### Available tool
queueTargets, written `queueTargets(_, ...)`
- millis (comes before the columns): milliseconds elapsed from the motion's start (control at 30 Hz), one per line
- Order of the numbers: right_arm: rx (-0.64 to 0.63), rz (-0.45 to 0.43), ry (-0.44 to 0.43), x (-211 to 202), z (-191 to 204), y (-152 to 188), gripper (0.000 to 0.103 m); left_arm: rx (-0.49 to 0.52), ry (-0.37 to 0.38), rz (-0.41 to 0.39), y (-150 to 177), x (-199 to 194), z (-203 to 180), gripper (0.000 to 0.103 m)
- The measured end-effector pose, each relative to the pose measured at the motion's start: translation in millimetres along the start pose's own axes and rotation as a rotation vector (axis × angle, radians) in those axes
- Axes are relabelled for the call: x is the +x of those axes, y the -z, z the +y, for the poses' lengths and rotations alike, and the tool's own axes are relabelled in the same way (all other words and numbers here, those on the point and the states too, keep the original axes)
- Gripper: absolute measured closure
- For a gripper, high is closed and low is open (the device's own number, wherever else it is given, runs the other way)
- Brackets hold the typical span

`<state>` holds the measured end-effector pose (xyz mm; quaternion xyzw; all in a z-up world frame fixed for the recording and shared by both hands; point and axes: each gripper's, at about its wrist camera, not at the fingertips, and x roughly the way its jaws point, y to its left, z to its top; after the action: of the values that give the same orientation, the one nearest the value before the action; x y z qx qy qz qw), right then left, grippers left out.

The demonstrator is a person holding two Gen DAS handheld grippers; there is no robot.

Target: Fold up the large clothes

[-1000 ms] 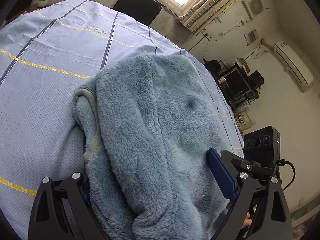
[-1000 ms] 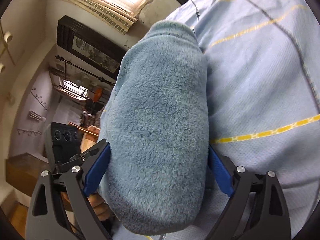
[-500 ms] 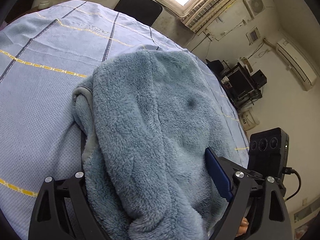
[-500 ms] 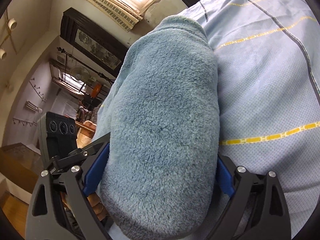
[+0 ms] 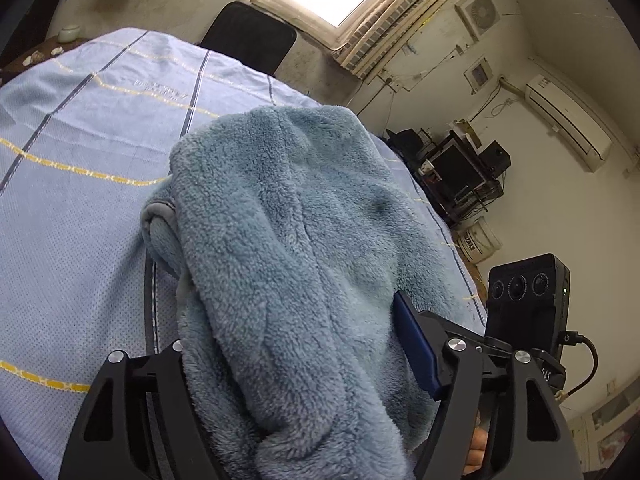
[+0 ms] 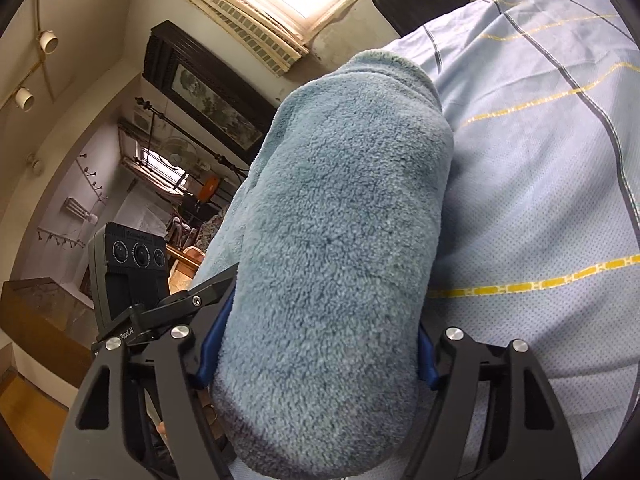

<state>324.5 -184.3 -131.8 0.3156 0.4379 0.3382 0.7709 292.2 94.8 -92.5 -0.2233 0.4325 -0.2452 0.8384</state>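
Two black tongs, left (image 5: 296,364) and right (image 6: 316,352), closing around plush blue fleece garment (image 5: 288,220), dotted striped sheet (image 5: 80,200)

The fleece garment (image 5: 288,264) buries the left gripper's (image 5: 288,364) left pad (its near end runs off-frame).

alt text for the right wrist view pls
A thick roll of blue-grey fleece garment fills the space between the right gripper's closing blue-padded jaws, lying on a pale blue sheet with yellow and dark stripes. The left gripper shows alongside.
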Motion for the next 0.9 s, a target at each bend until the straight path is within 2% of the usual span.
queueTargets(333, -0.022, -0.029, -0.045, -19.1, 13.8, -0.5, 0.034, 0.026, 0.048, -0.042, 2.0, -20.5, -17.4, 0.030)
queueTargets(500, -0.023, -0.053, -0.089, -35.0, 22.9, 4.7, 0.034, 0.076, 0.042, -0.071, 8.2, -40.2, -40.1, 0.030)
queueTargets(700, -0.026, -0.054, -0.125, -63.2, 42.6, 20.6, 0.034, 0.112, 0.020, -0.086, 33.5, -74.7, -72.5, 0.030)
queueTargets(900, -0.055, -0.065, -0.148, -103.0, 73.9, 53.2, 0.034, 0.150, 0.014, -0.133, 75.6, -119.4, -111.4, 0.030)
